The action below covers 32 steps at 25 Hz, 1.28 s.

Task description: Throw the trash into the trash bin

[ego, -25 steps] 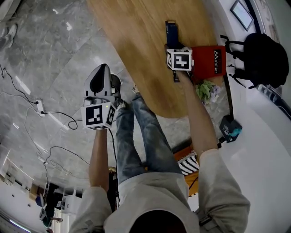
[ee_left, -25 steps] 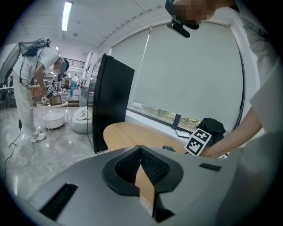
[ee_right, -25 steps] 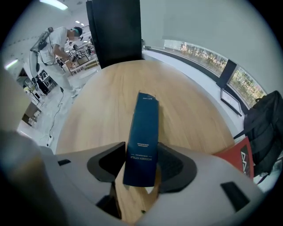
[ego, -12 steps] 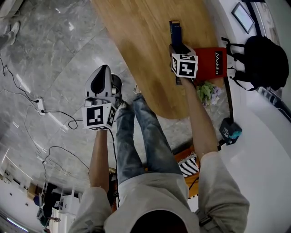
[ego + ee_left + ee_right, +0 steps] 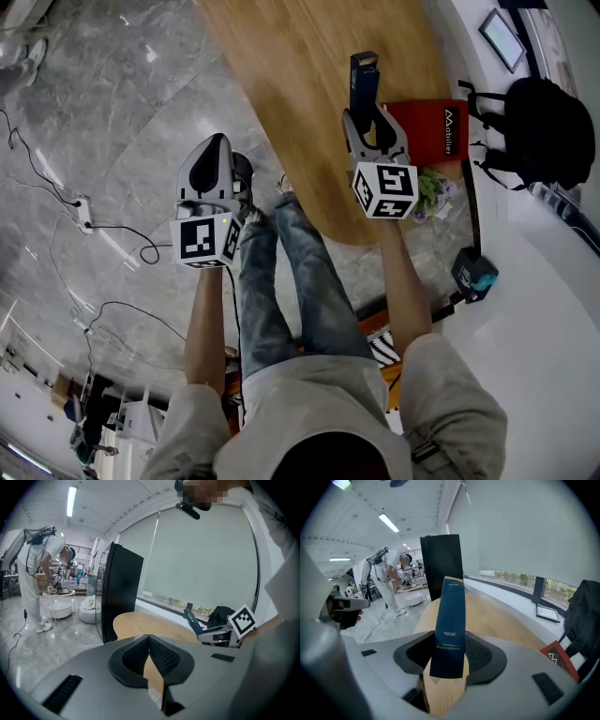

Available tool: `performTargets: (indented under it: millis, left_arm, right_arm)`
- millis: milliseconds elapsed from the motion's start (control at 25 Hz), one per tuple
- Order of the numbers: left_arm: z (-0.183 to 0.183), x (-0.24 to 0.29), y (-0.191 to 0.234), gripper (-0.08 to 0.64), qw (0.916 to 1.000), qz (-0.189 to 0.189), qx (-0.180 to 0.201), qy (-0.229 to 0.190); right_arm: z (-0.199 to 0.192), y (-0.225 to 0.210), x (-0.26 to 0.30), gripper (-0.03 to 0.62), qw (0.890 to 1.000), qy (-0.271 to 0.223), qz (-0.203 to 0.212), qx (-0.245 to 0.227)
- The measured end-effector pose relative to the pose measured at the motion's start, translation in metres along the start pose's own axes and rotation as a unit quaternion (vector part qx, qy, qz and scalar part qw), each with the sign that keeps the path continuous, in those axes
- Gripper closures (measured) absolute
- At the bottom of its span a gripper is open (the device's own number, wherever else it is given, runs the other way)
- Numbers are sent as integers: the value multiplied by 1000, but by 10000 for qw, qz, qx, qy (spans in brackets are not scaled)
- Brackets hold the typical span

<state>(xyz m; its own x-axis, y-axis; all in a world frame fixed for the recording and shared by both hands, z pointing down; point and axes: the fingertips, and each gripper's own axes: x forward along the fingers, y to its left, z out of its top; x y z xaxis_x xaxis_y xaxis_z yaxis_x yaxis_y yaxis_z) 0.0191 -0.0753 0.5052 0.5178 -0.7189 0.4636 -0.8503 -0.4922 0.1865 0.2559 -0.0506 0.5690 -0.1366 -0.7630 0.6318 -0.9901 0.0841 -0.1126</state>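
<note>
Right tool (image 5: 450, 654) has risen, just closing onto blue carton (image 5: 362, 75); left tool (image 5: 149, 644) pinched empty.

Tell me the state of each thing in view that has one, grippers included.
Right gripper: fingers have just been closing, now clamped on the blue box.
Blue box: held clear of the wooden table.
Left gripper: fingers together, empty.
Red box: lying flat at the table's edge.
Window blind: drawn down.
</note>
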Motion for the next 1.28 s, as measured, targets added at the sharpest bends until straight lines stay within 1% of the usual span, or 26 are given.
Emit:
performTargets:
  millis: [160, 320, 640, 800, 920, 1040, 1160, 1280]
  left_arm:
    - [0, -8, 4, 543, 10000, 81, -25, -32]
    - [-2, -19, 9, 543, 9998, 175, -69, -66]
    - [-10, -56, 33, 543, 9979, 568, -234, -205]
    - [-17, -88, 55, 543, 9951, 898, -318, -282]
    - [-23, -118, 76, 543, 9910, 1223, -415, -346]
    - [-34, -154, 102, 543, 9853, 1578, -530, -381]
    - [-51, -192, 126, 543, 9759, 2018, -730, -405]
    - [-66, -222, 145, 543, 9685, 2294, -874, -411]
  right_arm:
    - [15, 23, -33, 376, 9992, -341, 210, -95]
    - [27, 46, -52, 377, 9973, -535, 420, -269]
    - [42, 96, -51, 377, 9921, -701, 884, -541]
    - [39, 136, -48, 379, 9871, -648, 1265, -737]
    - [33, 174, -47, 378, 9812, -573, 1621, -877]
    - [22, 222, -45, 379, 9721, -462, 2044, -1054]
    - [9, 274, -45, 379, 9572, -324, 2562, -1303]
    - [-3, 318, -46, 379, 9442, -224, 2931, -1487]
